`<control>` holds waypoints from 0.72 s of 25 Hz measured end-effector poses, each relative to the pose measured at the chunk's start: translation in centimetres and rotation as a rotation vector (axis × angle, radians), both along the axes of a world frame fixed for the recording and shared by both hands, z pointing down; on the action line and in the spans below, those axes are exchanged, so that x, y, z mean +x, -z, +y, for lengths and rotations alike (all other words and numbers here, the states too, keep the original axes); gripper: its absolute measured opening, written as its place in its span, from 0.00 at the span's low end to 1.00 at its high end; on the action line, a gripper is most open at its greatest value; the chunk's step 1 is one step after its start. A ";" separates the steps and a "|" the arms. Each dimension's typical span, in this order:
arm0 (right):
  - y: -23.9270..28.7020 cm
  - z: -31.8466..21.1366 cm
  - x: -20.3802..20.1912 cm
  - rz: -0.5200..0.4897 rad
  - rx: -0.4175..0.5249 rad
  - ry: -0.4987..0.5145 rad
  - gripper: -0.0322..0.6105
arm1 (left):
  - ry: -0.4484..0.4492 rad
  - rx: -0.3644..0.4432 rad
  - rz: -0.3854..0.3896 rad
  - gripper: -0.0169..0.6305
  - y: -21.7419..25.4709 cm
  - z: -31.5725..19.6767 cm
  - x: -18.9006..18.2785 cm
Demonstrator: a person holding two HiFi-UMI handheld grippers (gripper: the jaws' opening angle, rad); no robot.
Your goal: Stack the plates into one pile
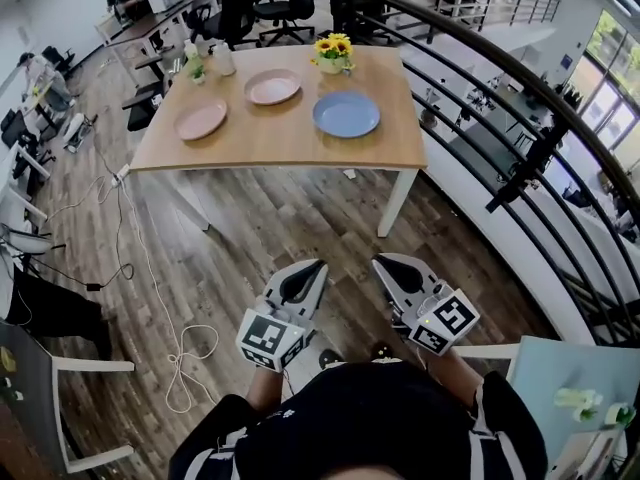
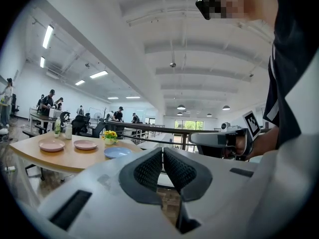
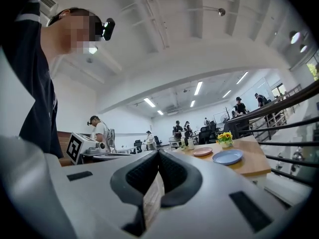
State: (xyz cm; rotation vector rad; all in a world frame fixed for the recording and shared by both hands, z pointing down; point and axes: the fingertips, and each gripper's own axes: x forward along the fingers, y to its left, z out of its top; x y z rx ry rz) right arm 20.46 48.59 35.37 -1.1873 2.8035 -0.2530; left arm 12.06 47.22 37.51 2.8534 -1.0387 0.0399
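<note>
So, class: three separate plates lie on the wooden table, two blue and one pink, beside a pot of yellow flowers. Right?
Not quite: the colours are swapped. The head view shows a left pink plate, a middle pink plate and one blue plate, lying apart on the wooden table beside the pot of yellow flowers.

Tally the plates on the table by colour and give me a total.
Pink plates: 2 (left pink plate, middle pink plate)
Blue plate: 1
Total: 3 plates, none stacked yet, all lying apart on the wooden table.
</note>
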 end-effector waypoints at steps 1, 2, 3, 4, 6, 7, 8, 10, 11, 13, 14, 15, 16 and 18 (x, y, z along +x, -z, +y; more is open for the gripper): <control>0.0 0.0 -0.3 -0.004 -0.003 -0.005 0.05 | -0.003 0.000 0.000 0.06 -0.1 0.0 -0.4; 0.0 0.0 -0.7 -0.006 -0.005 -0.011 0.05 | -0.007 -0.001 -0.002 0.06 -0.2 0.0 -0.7; 0.1 0.0 -1.0 -0.006 -0.006 -0.016 0.05 | -0.009 -0.002 -0.003 0.06 -0.3 0.0 -1.0; 0.1 0.0 -1.3 -0.004 -0.006 -0.021 0.05 | -0.009 -0.002 -0.005 0.06 -0.3 0.0 -1.3; 0.0 0.0 -1.8 0.000 -0.008 -0.025 0.05 | -0.005 0.003 -0.011 0.06 -0.5 0.0 -1.9; -0.1 0.0 -2.1 0.002 -0.009 -0.024 0.05 | -0.002 0.005 -0.013 0.06 -0.5 -0.1 -2.2; -0.2 -0.1 -2.4 0.003 -0.012 -0.020 0.05 | 0.003 0.005 -0.014 0.06 -0.7 -0.2 -2.5; -0.3 -0.4 -3.0 -0.002 -0.023 -0.008 0.05 | 0.009 0.001 -0.015 0.06 -1.0 -0.5 -3.0; -0.3 -0.6 -3.3 -0.010 -0.031 -0.001 0.05 | 0.010 -0.004 -0.017 0.06 -1.1 -0.6 -3.3; -0.3 -0.9 -3.8 -0.028 -0.045 0.003 0.05 | 0.014 -0.014 -0.014 0.06 -1.4 -0.6 -3.9; -0.3 -1.2 -4.0 -0.034 -0.049 0.004 0.05 | 0.021 -0.019 -0.011 0.06 -1.5 -0.5 -4.2; -0.2 -1.5 -4.2 -0.037 -0.050 0.006 0.05 | 0.031 -0.023 -0.008 0.06 -1.5 -0.6 -4.6; 0.0 -1.9 -4.4 -0.039 -0.049 0.012 0.05 | 0.043 -0.024 -0.007 0.06 -1.6 -0.7 -4.9; 0.2 -2.6 -4.8 -0.038 -0.048 0.032 0.05 | 0.073 -0.021 -0.013 0.06 -1.7 -0.9 -5.7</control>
